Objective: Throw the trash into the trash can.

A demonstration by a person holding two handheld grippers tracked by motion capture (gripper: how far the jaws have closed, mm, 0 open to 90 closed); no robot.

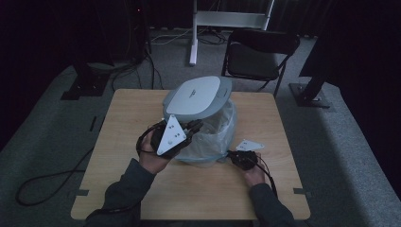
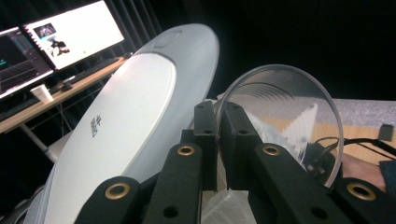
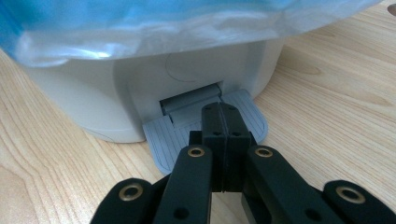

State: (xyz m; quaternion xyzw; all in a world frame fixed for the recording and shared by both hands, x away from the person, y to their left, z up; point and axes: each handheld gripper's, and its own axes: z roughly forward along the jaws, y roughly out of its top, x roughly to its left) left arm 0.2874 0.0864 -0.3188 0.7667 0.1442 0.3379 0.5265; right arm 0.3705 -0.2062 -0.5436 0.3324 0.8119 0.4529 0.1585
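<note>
A square wooden table (image 1: pixel 208 189) stands on grey carpet, with a black folding chair (image 1: pixel 259 56) beyond its far edge. At the table's centre sits a light grey pedal bin (image 3: pixel 93 107) lined with a translucent bluish bag (image 1: pixel 218 137), its oval lid (image 1: pixel 197 96) raised and tilted up toward the far side. In the left gripper view, two lit monitors (image 2: pixel 51 42) on a desk appear to the left behind the lid. The person's left hand (image 1: pixel 152 156) holds the left gripper (image 1: pixel 191 126) at the near left side of the bin's opening; in the left gripper view its black jaws are clamped on the rim of a clear plastic cup (image 2: pixel 289 116), which lies on its side with its mouth toward the camera, just beside the lid's underside. The person's right hand (image 1: pixel 255 174) holds the right gripper (image 1: pixel 232 155) low at the near right foot of the bin. In the right gripper view its jaws are pressed together with nothing between them, their tips resting on the ribbed grey foot pedal (image 3: pixel 187 135) that projects from the bin's base onto the table.
</note>
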